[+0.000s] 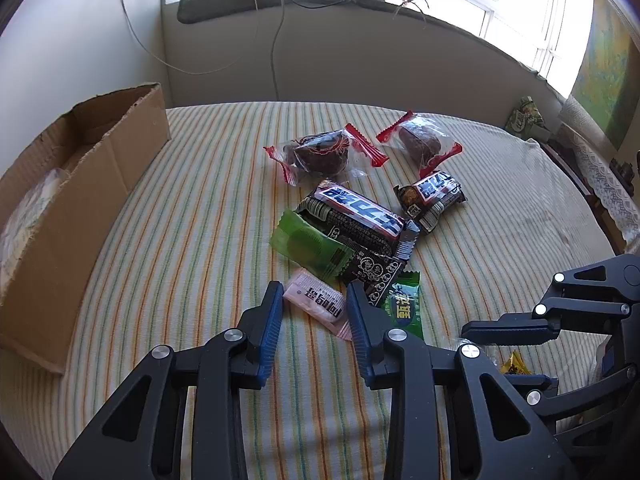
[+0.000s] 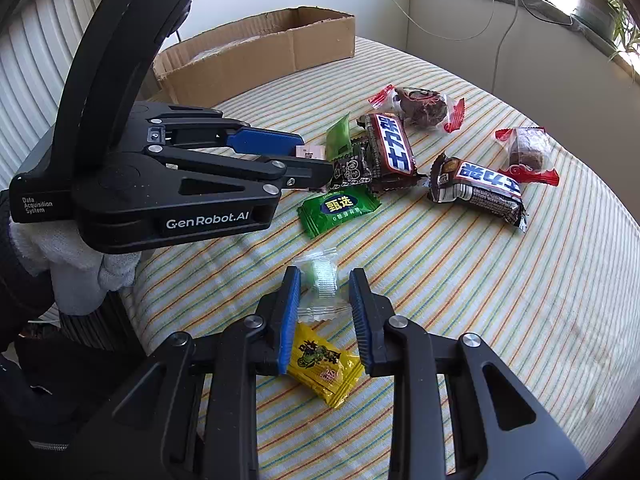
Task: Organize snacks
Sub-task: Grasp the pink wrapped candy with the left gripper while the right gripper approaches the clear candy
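My right hand-held gripper (image 2: 325, 280) is low over the striped tablecloth (image 2: 460, 300), jaws wide, nothing held. Between its blue pads: a small yellow foil candy packet (image 2: 324, 364) nearest me, then a clear plastic wrapper with a pale green sweet (image 2: 320, 280) just past it. I can't tell if the pads touch either.

My left hand-held gripper (image 1: 314, 292) is also wide and holding nothing; a small pink printed sachet (image 1: 318, 304) lies on the cloth between its fingertips. Contact unclear from here.

Beyond that, the snack pile: dark green printed sachet (image 2: 340, 208), light green translucent pouch (image 1: 304, 246), black patterned wrapper (image 1: 372, 272) partly under a long brown chocolate bar with blue-and-white lettering (image 1: 360, 216). A shorter bar of the same brand (image 1: 434, 196) sits just right of it, apart.

Farther back, two clear red-ended packets holding dark brown cakes (image 1: 320, 154) (image 1: 420, 144), side by side, near each other.

Open brown cardboard box (image 1: 76, 196) stands along the left edge of the table, well apart from the pile, with something pale inside; can't make it out.
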`<state>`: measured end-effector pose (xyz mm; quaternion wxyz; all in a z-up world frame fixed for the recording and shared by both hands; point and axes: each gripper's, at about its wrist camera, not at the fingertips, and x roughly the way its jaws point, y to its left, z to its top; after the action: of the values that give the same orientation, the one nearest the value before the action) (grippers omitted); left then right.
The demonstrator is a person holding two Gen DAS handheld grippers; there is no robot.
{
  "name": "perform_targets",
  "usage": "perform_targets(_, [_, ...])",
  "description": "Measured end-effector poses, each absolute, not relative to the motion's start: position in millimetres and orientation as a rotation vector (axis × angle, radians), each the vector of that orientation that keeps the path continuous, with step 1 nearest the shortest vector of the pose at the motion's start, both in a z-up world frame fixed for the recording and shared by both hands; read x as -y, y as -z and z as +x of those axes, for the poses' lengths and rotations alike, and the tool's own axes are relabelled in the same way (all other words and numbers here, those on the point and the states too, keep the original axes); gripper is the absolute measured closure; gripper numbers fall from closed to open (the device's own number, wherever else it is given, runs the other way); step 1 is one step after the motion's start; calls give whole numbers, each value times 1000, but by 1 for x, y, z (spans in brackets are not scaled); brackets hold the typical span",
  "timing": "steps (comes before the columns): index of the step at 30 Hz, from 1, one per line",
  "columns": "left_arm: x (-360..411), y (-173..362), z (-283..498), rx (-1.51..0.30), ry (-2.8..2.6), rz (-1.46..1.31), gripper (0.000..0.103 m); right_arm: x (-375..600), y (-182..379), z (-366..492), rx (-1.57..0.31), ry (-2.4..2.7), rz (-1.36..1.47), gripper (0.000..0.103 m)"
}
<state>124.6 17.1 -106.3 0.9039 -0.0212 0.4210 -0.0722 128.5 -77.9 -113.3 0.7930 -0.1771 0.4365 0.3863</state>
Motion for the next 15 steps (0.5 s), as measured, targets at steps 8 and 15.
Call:
perform_targets(8, [-13,101,125,-882,111,-86,68,77,112,125,-930,-820,-395,77])
perform_targets(15, [8,106,130,-893,55,-4,56,83,110,126,-915,-794,-412,77])
